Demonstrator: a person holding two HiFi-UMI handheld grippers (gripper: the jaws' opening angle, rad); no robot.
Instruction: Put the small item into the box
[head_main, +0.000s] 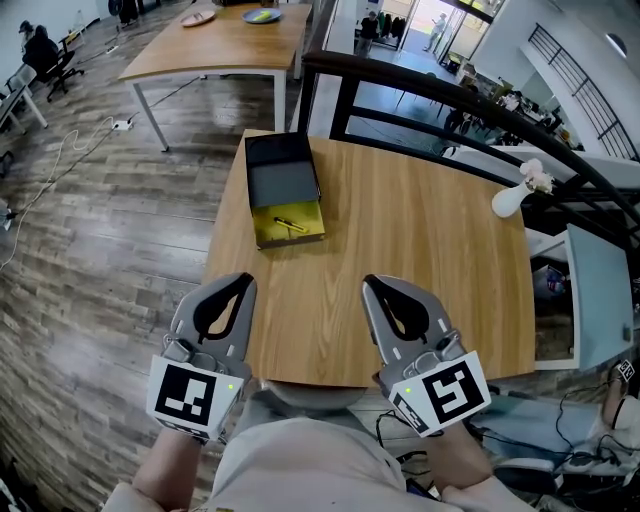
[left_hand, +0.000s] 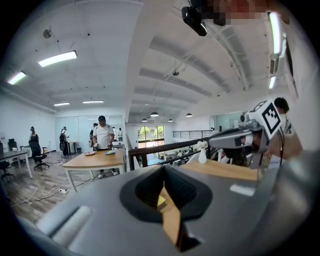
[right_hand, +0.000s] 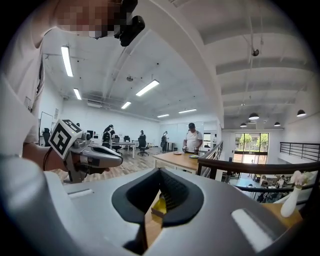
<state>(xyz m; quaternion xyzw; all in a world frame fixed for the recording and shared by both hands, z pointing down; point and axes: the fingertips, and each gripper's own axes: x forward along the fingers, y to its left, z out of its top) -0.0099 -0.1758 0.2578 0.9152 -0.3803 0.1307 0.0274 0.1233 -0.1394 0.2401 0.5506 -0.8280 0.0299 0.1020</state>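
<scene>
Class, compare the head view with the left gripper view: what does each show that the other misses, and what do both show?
Only the head view shows the small item lying in the open box. Only the left gripper view shows the ceiling lights and a person in a white shirt at a far table. Both show the wooden table, the white vase and the right tongs, which are shut.

No legible text or labels anywhere
</scene>
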